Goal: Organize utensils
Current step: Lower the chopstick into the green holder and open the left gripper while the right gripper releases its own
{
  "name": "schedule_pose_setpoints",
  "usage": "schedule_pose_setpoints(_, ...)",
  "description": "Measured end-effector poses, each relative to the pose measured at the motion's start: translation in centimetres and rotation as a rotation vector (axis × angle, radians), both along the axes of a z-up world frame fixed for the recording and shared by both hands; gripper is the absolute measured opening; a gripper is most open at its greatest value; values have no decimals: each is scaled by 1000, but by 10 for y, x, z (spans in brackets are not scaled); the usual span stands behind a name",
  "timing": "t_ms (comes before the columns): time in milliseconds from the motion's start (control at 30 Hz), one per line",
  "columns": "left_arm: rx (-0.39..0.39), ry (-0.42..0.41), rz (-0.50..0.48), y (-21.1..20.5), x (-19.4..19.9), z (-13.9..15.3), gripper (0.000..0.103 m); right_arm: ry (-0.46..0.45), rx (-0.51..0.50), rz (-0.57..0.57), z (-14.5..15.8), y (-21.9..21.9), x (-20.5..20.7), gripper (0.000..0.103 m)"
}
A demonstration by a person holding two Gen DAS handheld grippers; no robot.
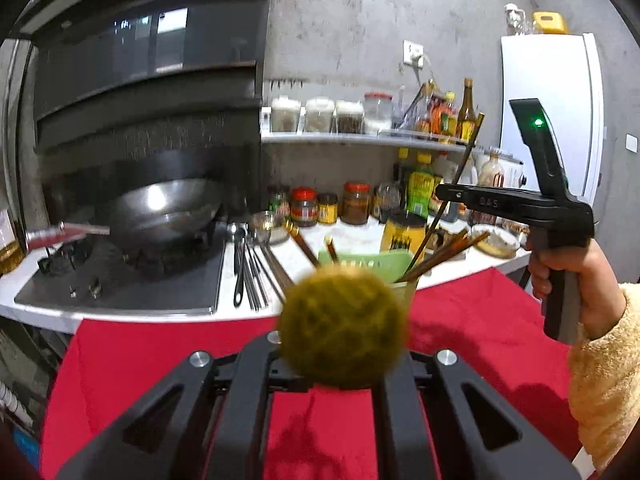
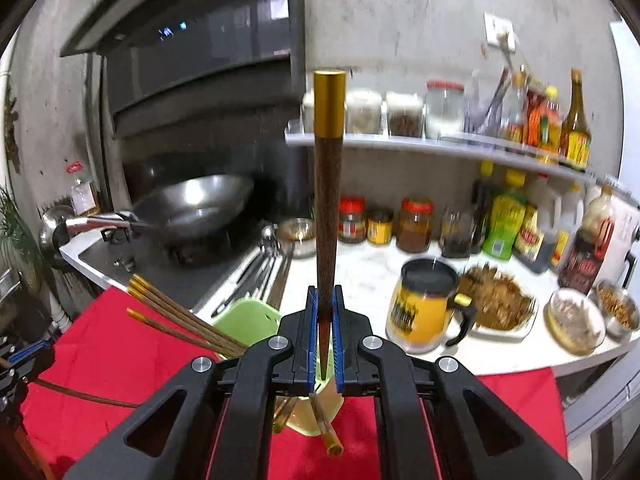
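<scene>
My right gripper (image 2: 325,332) is shut on a brown chopstick (image 2: 327,200) with a gold end, held upright above the green utensil holder (image 2: 248,316) on the red cloth. It also shows in the left wrist view (image 1: 444,194) with the chopstick (image 1: 460,176) slanting down toward the holder (image 1: 360,264). Several gold-tipped chopsticks (image 2: 176,316) lean in the holder. More metal utensils (image 1: 250,268) lie on the white counter beside the stove. A blurred olive fuzzy ball (image 1: 342,326) sits right in front of the left gripper and hides its fingertips.
A wok (image 1: 160,208) sits on the black stove (image 1: 120,280). A yellow mug (image 2: 428,304), plates of food (image 2: 500,304) and bowls stand on the counter at right. Jars and bottles (image 2: 412,224) line the back wall and the shelf (image 2: 440,144).
</scene>
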State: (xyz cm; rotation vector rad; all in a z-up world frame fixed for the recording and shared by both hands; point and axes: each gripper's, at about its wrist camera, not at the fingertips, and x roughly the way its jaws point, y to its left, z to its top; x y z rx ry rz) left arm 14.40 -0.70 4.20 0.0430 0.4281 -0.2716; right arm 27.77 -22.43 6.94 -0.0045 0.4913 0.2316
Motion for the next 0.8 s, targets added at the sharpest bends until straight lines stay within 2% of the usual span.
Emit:
schedule_pose_setpoints(33, -2, 7, 0, 1, 1, -2, 5, 15, 1, 2, -3, 0, 2, 9)
schedule_pose_setpoints(100, -6, 15, -6, 1, 2, -3, 5, 22, 7, -2, -7, -1, 2, 18)
schedule_pose_setpoints(200, -9, 6, -20, -5, 2, 4, 5, -2, 12, -10, -2, -6, -8, 27)
schedule_pose_setpoints(300, -10, -12, -41, -16, 5, 13, 5, -46, 13, -24, 8, -13, -22, 30)
schedule_pose_setpoints(567, 21, -102, -73, -67, 36, 50, 5, -109, 17, -60, 11, -36, -47, 32)
schedule_pose_setpoints(800, 61, -10, -26, -92, 104, 26, 5, -61, 36, -43, -8, -39, -24, 32)
